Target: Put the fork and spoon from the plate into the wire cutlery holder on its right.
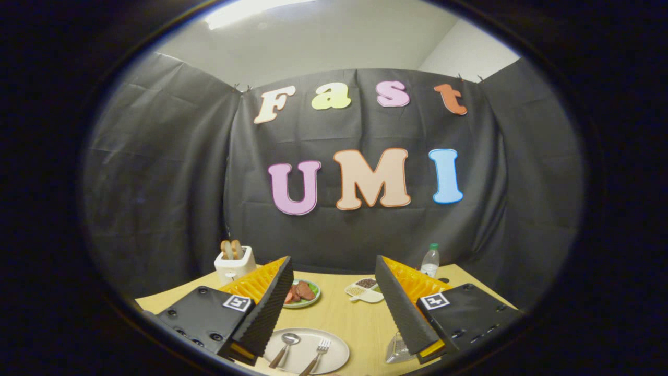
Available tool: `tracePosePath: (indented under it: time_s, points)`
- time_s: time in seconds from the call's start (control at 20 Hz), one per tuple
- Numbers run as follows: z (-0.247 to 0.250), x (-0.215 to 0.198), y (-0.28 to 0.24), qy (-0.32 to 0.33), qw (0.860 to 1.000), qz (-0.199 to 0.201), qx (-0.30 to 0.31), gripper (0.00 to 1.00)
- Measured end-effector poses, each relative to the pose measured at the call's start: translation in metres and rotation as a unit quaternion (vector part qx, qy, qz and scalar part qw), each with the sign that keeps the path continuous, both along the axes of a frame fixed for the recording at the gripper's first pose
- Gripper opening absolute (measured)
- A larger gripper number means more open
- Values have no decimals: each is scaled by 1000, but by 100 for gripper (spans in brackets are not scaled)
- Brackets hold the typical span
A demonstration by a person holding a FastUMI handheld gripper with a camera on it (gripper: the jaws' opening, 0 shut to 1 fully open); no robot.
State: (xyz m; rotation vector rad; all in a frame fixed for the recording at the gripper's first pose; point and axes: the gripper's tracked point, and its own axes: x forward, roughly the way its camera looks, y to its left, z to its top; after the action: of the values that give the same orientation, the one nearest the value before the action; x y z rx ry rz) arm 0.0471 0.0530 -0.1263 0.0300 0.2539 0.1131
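A white plate [334, 349] lies on the wooden table, low between my two fingers. On it rest a spoon [286, 345] to the left and a fork [318, 352] to the right, both with brown handles pointing toward me. The wire cutlery holder [397, 351] stands to the plate's right, partly hidden behind my right finger. My gripper [332, 263] hangs above the table, open wide, with nothing between its fingers.
A white toaster [235, 263] with bread slices stands at the back left. A green plate of food [302, 293] and a small white dish of grains [364, 290] sit mid-table. A plastic bottle [430, 261] stands at the back right.
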Motion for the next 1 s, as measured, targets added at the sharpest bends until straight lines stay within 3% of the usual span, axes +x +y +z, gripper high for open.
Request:
tracePosePath:
  time_s: [0.6,1.0]
  points:
    - [-97,-16,17,102,994,26,-25,100]
    - [-187,-45,24,212,975,39,-50,100]
